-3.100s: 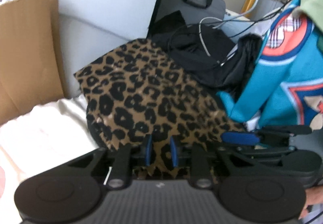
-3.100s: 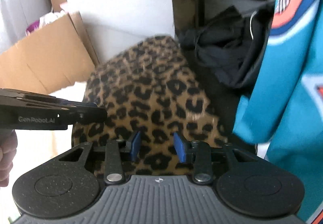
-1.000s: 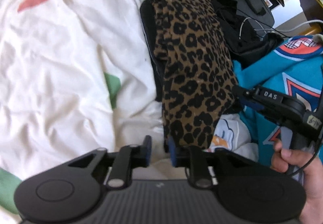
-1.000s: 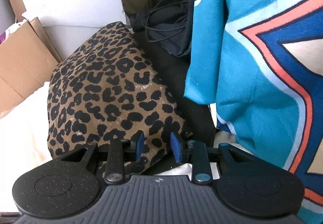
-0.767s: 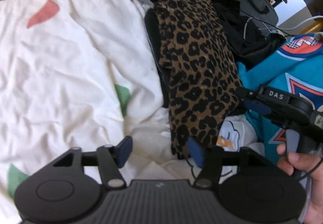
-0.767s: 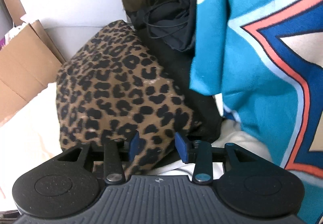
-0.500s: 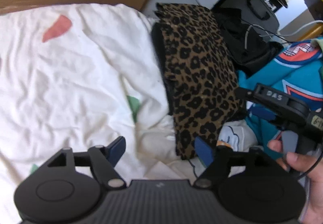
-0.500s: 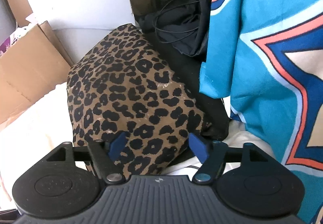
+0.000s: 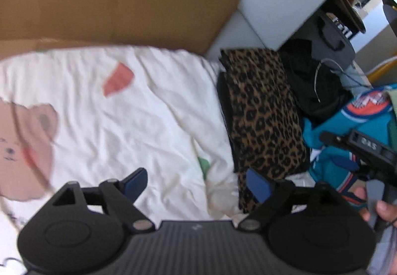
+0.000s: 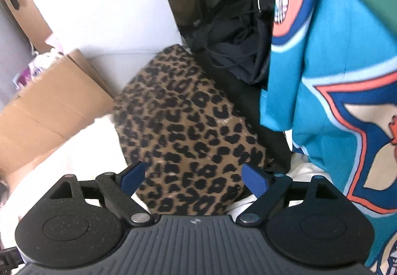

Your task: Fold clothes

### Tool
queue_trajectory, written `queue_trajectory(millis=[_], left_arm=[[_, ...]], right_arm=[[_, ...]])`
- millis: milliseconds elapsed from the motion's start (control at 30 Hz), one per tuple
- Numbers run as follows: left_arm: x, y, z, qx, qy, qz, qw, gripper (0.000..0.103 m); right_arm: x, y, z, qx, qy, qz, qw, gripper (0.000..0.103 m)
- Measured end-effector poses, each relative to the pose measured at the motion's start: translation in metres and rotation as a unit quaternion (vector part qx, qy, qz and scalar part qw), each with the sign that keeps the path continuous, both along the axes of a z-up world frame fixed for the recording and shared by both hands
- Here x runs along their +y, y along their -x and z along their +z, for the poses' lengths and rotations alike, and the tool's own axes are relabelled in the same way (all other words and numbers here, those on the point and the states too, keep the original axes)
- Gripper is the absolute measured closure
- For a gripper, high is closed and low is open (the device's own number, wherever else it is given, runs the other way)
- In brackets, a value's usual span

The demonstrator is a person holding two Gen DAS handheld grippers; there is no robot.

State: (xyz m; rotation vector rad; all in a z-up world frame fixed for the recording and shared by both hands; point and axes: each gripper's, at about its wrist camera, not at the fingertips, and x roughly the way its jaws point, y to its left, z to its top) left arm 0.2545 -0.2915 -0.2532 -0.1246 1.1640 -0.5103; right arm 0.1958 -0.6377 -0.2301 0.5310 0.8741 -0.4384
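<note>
Both grippers have let go and backed off, left gripper (image 9: pixel 197 183) and right gripper (image 10: pixel 193 175) splayed wide, empty; folded leopard garment (image 9: pixel 265 111) rests at two o'clock beside the teal jersey (image 10: pixel 330 71); next, pinch that jersey's hem evenly.

A white printed sheet (image 9: pixel 153 123) covered the bed. A folded leopard-print garment (image 9: pixel 265 111) lay along its edge, beside teal clothing (image 9: pixel 332 163).

Both wrist views angled down, sharing the leopard-print garment (image 9: pixel 265 111) (image 10: pixel 188 131)
</note>
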Motion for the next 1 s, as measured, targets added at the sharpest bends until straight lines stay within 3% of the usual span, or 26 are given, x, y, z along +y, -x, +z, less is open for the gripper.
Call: queue_trajectory(millis=[300, 433, 767, 1000], left_arm=[[0.037, -0.002, 0.083, 0.023, -0.057, 0.038, 0.9974, 0.009], [0.054, 0.009, 0.123, 0.013, -0.064, 0.043, 0.9970, 0.007], [0.089, 0.034, 0.214, -0.011, -0.074, 0.045, 0.9962, 0.006], [0.117, 0.059, 0.270, -0.028, -0.079, 0.051, 0.9952, 0.005]], right_arm=[[0.028, 0.014, 0.064, 0.061, -0.033, 0.027, 0.997, 0.008], [0.037, 0.030, 0.096, 0.060, -0.032, 0.031, 0.997, 0.001], [0.055, 0.068, 0.153, 0.046, -0.039, 0.027, 0.998, 0.001], [0.075, 0.078, 0.187, 0.058, -0.051, 0.061, 0.995, 0.001]])
